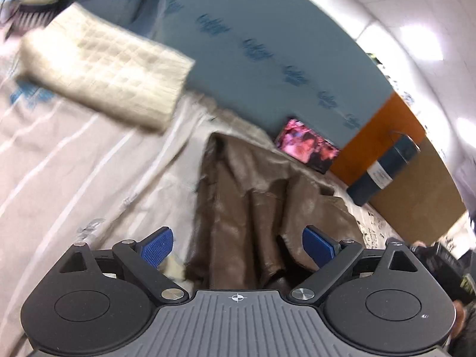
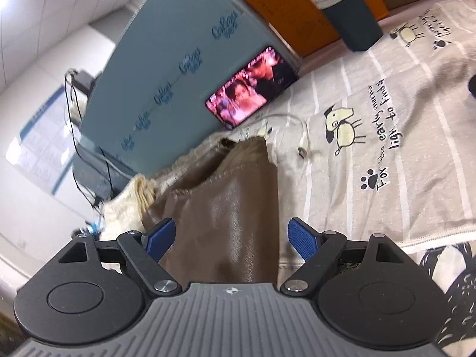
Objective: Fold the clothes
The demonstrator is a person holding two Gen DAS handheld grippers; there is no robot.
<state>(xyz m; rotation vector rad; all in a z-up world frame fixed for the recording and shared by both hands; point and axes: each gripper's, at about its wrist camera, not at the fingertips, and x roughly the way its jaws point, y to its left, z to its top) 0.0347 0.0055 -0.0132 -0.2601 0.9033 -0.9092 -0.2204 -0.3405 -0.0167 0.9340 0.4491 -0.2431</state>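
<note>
Brown leather-like garment, rumpled in glossy folds on the striped bedsheet, beside a cream knit. Left gripper and right gripper both spread wide, pinching nothing. Garment's right edge bordered by bare sheet; lit phone and white cable near its far end.

The brown leather garment runs under the left gripper, so its near end is hidden; in the right wrist view the right gripper covers it likewise. The cream knit sweater is motion-blurred. The phone screen is too smeared to read. The dark blue box is cut off by the top edge.
</note>
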